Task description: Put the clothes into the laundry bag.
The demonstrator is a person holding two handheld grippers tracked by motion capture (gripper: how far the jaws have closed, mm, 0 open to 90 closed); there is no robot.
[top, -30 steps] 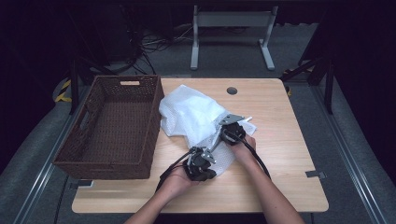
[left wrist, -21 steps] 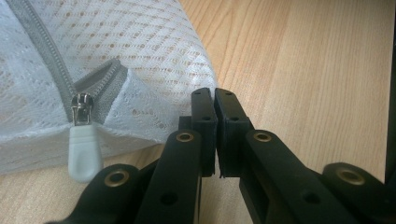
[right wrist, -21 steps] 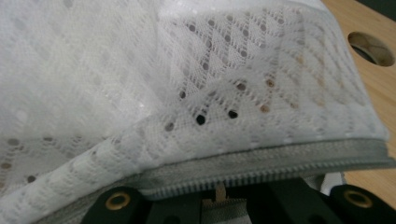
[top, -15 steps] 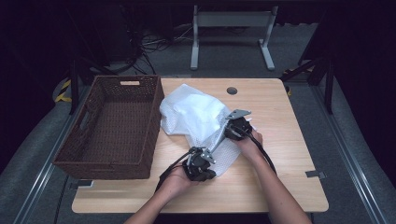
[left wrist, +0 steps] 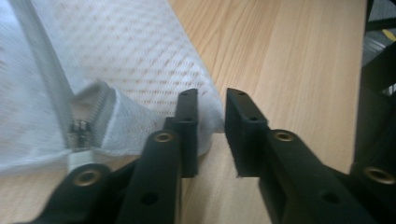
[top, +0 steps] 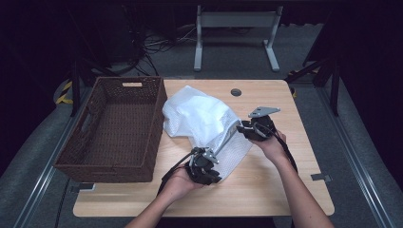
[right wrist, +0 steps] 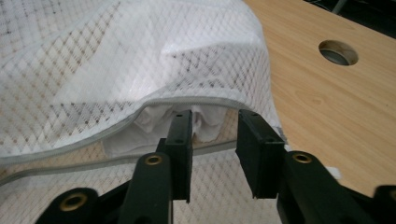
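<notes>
Nearest me, at about 6 o'clock on the bench (top: 266, 190), my left gripper (top: 209, 159) sits at the near corner of the white mesh laundry bag (top: 199, 118). Its jaws have just been opening and now stand narrowly apart; in the left gripper view the bag's corner lies between them, brushing the left pad, but nothing is pinched. The zipper pull (left wrist: 78, 131) lies just left of those jaws. Further out, toward 3 o'clock, my right gripper (top: 243, 129) has lifted and drawn away to the right since a second ago. Its jaws have just opened and eased back a little, a narrow gap now, no cloth clamped. In the right gripper view they point into the bag's open mouth, the zipper edge (right wrist: 140, 109) arching just above the tips and white cloth (right wrist: 154, 123) visible inside. Judgement: both grips on the bag are let go, so the mouth stands open and the next step is likely pulling out the contents. Farthest, at 9 to 10 o'clock, the wicker basket (top: 157, 123) sits beside the bag.
</notes>
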